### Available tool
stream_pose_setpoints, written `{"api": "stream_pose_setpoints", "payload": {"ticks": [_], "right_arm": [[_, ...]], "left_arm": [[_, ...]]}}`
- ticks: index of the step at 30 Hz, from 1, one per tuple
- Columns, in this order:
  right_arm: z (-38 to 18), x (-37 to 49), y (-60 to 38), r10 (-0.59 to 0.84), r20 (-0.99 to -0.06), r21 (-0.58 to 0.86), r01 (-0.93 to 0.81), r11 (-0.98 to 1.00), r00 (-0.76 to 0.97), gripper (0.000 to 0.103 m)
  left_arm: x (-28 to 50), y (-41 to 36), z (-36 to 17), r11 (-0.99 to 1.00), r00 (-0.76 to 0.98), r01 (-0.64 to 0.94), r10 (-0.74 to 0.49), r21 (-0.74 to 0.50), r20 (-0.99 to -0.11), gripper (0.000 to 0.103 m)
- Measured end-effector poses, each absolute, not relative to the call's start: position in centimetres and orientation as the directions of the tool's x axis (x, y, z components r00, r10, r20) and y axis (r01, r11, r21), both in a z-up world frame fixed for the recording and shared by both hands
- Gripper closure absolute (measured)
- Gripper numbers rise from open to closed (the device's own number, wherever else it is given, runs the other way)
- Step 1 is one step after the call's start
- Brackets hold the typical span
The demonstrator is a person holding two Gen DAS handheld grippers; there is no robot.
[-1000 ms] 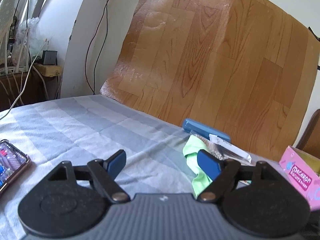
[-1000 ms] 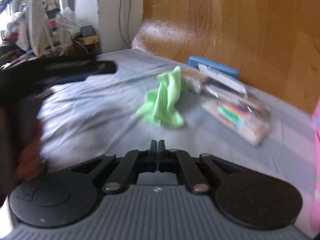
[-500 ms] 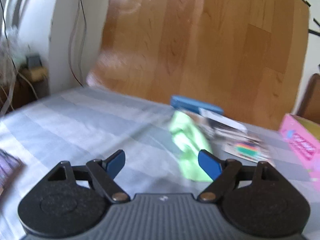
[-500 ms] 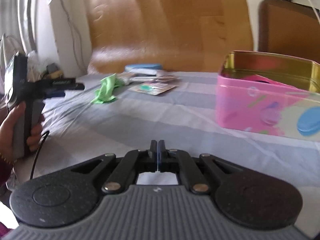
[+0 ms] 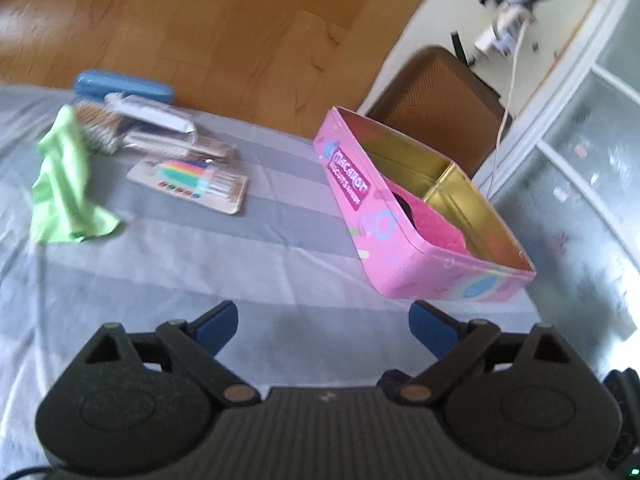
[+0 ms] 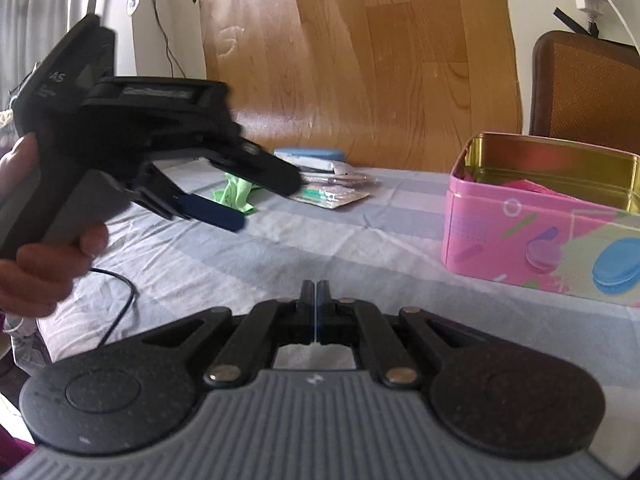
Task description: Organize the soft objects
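Left hand-held gripper (image 5: 322, 326) released, right hand-held gripper (image 6: 316, 294) clenched (empty), above grey striped tablecloth (image 5: 200, 264).

Flat surface draped in a grey-and-white striped cloth (image 5: 224, 248), wrinkled in places. Resting on it: crumpled bright green soft cloth (image 5: 64, 184) at the far left; just beside it, a bristled brush (image 5: 96, 128), clear plastic packets (image 5: 160, 120) and a flat card pack with rainbow stripes (image 5: 188, 180); behind those, a long blue case (image 5: 124, 84). Well apart to the right, an open pink "macaron" tin with gold interior (image 5: 376, 216), holding something pink. Thin black cable (image 6: 120, 292) trailing across the near left edge.
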State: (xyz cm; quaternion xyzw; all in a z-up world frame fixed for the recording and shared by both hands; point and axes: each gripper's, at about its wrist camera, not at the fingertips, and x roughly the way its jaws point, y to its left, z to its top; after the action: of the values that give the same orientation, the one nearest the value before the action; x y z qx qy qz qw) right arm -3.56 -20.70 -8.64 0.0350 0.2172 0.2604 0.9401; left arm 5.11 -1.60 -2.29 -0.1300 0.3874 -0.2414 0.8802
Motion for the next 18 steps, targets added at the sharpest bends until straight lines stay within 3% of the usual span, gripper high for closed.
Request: {"api": "stream_pose_setpoints", "payload": {"ticks": [4,9,13,18], "right_arm": [[-8.6,-3.1,-21.6,0.511,-0.387,0.241,-0.451,0.860,0.767,0.093],[-8.3,-1.4,-20.7,0.528,-0.409,0.254,-0.463,0.849,0.744,0.063],[-7.0,2.0,-17.1,0.585,-0.413,0.228,-0.543,0.808,0.698,0.058],[-5.9,7.9,-8.5,0.644,-0.441,0.181,-0.640,0.746,0.626,0.043]], "left_arm": [[5.0,-0.7,-1.5,0.891,0.654,0.296,-0.451,-0.344,-0.608,0.008],[6.3,7.7,-1.4,0.923,0.750,0.077,-0.302,-0.376,-0.588,0.008],[5.8,14.2,-2.3,0.909,0.772,-0.086,-0.198,-0.408,-0.604,0.009],[4.8,18.4,-2.9,0.864,0.796,-0.154,-0.179,-0.480,-0.578,0.009]]}}
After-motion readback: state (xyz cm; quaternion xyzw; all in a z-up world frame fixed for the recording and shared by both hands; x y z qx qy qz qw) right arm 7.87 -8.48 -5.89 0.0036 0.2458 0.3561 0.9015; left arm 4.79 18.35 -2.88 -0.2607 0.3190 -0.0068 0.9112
